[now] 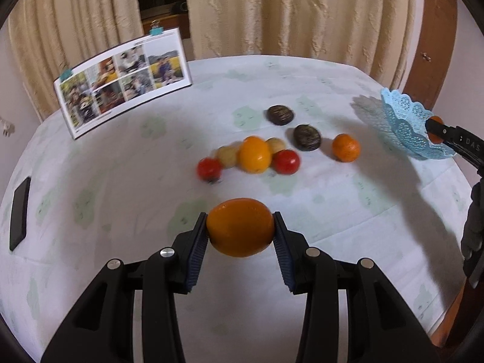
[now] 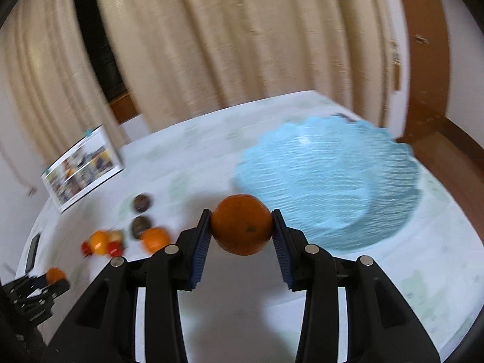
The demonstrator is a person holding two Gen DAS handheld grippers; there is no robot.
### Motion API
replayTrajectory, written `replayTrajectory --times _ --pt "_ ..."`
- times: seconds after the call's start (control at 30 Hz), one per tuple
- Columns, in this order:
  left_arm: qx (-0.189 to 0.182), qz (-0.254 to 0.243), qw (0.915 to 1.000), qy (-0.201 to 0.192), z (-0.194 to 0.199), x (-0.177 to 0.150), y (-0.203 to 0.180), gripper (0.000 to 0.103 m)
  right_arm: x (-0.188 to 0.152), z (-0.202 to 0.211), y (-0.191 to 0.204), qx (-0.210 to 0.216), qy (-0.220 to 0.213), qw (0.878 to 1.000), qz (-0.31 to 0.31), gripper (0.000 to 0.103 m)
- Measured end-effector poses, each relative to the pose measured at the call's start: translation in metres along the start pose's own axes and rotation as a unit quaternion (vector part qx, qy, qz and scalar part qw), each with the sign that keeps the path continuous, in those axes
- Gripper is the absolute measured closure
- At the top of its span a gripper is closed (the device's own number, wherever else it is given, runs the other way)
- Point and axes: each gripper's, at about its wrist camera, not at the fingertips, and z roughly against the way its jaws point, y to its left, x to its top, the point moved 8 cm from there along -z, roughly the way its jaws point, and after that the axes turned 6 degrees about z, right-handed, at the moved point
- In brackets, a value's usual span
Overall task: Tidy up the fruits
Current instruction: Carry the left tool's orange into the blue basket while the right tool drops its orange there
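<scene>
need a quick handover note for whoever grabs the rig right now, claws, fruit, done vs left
Left claw: shut on an orange, held above the near part of the table.
Right claw: shut on a darker orange, held just in front of the blue basket.
Basket: on the table's right side, nothing visible inside it.
On the table: two tomatoes, one orange, one tangerine, two pale round fruits and two dark ones.
Done: two fruits picked up.
Left: put both in the basket, then likely the rest.
</scene>
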Motion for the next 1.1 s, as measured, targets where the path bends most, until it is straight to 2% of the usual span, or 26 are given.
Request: replayTrajectory --times 0.13,0.33,0.4,0.43,0.47,0.7,0.77,0.93,0.97,1.1 --pt "-0.005 -0.017 0.9998 -0.005 -0.002 0.011 -0.02 0.061 0.006 -0.004 -0.041 -0.042 -0.006 0.999 -0.022 0.062" --pt "-0.017 -0.048 0.9986 -0.015 -0.002 0.027 -0.056 0.061 0.008 -0.006 -0.071 -0.072 -0.014 0.997 -0.03 0.062" --pt "-0.022 -0.057 0.9979 -0.019 -0.002 0.033 -0.07 0.061 0.009 -0.004 -0.08 -0.076 -0.02 0.996 -0.034 0.053" --pt "-0.025 -0.061 0.9976 -0.02 -0.003 0.036 -0.076 0.061 0.009 -0.002 -0.085 -0.079 -0.027 0.996 -0.041 0.044" --pt "-0.028 -0.064 0.9973 -0.021 -0.003 0.038 -0.082 0.061 0.01 0.001 -0.088 -0.084 -0.031 0.995 -0.045 0.042" --pt "-0.052 -0.096 0.9932 -0.04 -0.006 0.061 -0.134 0.06 0.009 0.015 -0.11 -0.129 -0.073 0.987 -0.058 0.041" --pt "-0.063 -0.108 0.9911 -0.045 -0.008 0.067 -0.153 0.06 0.008 0.023 -0.116 -0.151 -0.1 0.982 -0.063 0.03" --pt "-0.099 -0.137 0.9846 -0.044 -0.019 0.079 -0.205 0.06 0.008 0.035 -0.122 -0.183 -0.139 0.971 -0.068 0.027" --pt "-0.106 -0.139 0.9836 -0.043 -0.02 0.08 -0.212 0.06 0.007 0.038 -0.124 -0.185 -0.144 0.969 -0.072 0.023" --pt "-0.134 -0.15 0.9788 -0.037 -0.032 0.087 -0.248 0.06 0.006 0.042 -0.134 -0.186 -0.149 0.967 -0.094 0.021"
